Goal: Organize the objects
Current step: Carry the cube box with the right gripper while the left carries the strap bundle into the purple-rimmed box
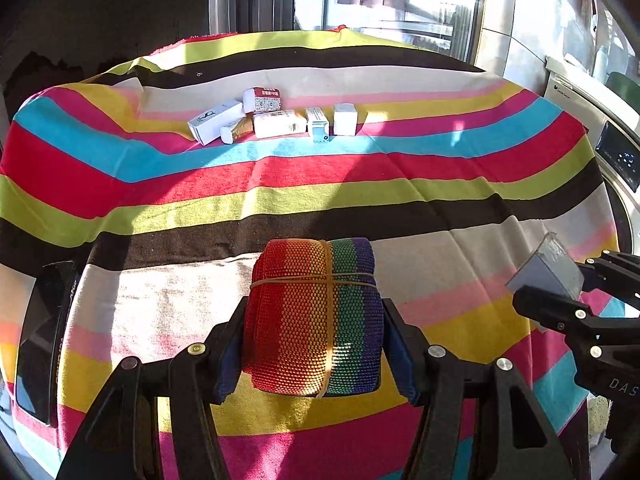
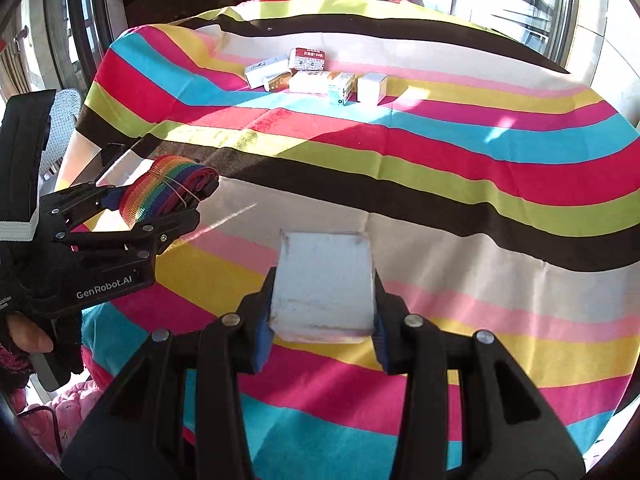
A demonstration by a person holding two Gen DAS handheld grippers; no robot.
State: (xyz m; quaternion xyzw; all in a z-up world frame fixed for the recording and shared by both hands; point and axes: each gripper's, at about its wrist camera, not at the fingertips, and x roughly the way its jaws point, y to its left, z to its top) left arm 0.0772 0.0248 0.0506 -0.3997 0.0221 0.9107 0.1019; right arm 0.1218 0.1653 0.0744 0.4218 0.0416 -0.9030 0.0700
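Left gripper (image 1: 312, 316) clamps a rainbow strap roll (image 1: 314, 316), bound crosswise with rubber bands; its underside is hidden. Right gripper (image 2: 323, 292) clamps a pale grey box (image 2: 324, 288), scuffed, no label readable, its front and lower faces out of sight. Both are held above the striped cloth (image 2: 440, 160) covering the surface. Small cartons (image 1: 272, 118) sit clustered at the far side, print too small to read. Dark flat object (image 1: 44, 340) at the left edge, cut off, unclear. Washing machine (image 1: 616, 148) partly out of frame.
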